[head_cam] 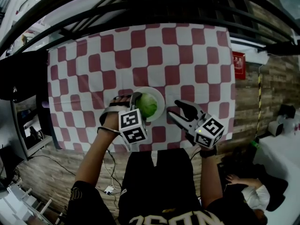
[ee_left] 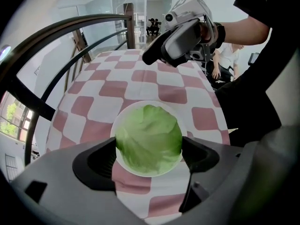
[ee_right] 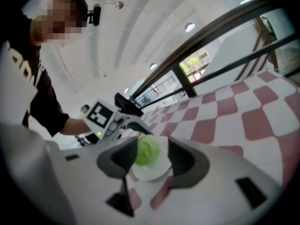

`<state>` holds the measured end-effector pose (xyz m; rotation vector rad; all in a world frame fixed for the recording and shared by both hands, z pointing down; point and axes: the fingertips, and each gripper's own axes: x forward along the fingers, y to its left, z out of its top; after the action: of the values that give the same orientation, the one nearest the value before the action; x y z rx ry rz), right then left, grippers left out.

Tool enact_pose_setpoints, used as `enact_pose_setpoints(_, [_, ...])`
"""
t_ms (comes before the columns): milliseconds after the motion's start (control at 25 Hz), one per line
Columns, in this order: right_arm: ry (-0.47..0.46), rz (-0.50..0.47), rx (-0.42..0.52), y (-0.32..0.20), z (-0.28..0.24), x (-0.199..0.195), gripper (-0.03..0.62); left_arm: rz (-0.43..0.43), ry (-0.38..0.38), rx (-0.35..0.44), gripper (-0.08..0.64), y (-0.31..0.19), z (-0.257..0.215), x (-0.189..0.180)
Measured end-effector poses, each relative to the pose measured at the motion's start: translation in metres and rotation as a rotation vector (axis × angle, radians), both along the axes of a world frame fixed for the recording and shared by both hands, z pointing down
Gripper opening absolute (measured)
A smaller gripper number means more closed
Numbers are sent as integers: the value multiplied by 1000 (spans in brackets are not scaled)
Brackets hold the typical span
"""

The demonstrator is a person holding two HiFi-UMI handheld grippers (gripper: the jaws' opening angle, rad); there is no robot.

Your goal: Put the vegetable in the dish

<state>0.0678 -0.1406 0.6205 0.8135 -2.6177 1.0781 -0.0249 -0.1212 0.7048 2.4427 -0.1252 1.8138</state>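
A round green cabbage (head_cam: 149,105) sits over the white dish (head_cam: 160,96) near the front middle of the checked table. My left gripper (head_cam: 140,106) reaches in from the left. In the left gripper view the cabbage (ee_left: 148,138) fills the gap between the jaws, both pads against its sides, with the dish's rim (ee_left: 140,170) showing underneath. My right gripper (head_cam: 176,110) hovers just right of the dish, its jaws spread wide and empty. In the right gripper view the cabbage (ee_right: 147,151) and dish (ee_right: 150,173) lie well ahead of the jaws, beside the left gripper (ee_right: 130,124).
A red-and-white checked cloth (head_cam: 140,50) covers the table. Black curved rails (head_cam: 140,3) run past its far edge. A red sign (head_cam: 238,64) hangs at the right, over wooden flooring. Another person (head_cam: 248,191) sits low at the right. Cables (head_cam: 110,189) lie on the floor.
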Motion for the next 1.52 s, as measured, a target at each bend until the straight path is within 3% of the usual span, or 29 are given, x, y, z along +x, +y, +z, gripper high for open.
enact_pose_setpoints(200, [2,18,9,-1,-2,7,212,21,-43,43,454,-3,6,2])
enact_pose_setpoints(480, [5,28,8,4,0,9,212,27,-31,57,454,-4,8,3])
enact_pose_setpoints(640, [13,25,15,7,-4,6,212,20,1,79,456,-3,8,3])
enact_pose_setpoints(840, [31,21,44,6,-20,4,212,10,45,175,456,-9,-4,2])
enact_pose_setpoints(1000, [42,25,76,5,-35,-1,212,-41,89,205,456,-14,-19,-5])
enact_pose_setpoints(1160, [64,20,139,6,-56,-14,212,-174,197,221,454,-18,-53,-14])
enact_pose_setpoints(1320, [74,57,210,5,-86,-26,210,-363,380,243,453,-18,-105,-22])
enact_pose_setpoints(1520, [95,104,336,-2,-138,-47,179,-584,618,366,298,-22,-190,-38])
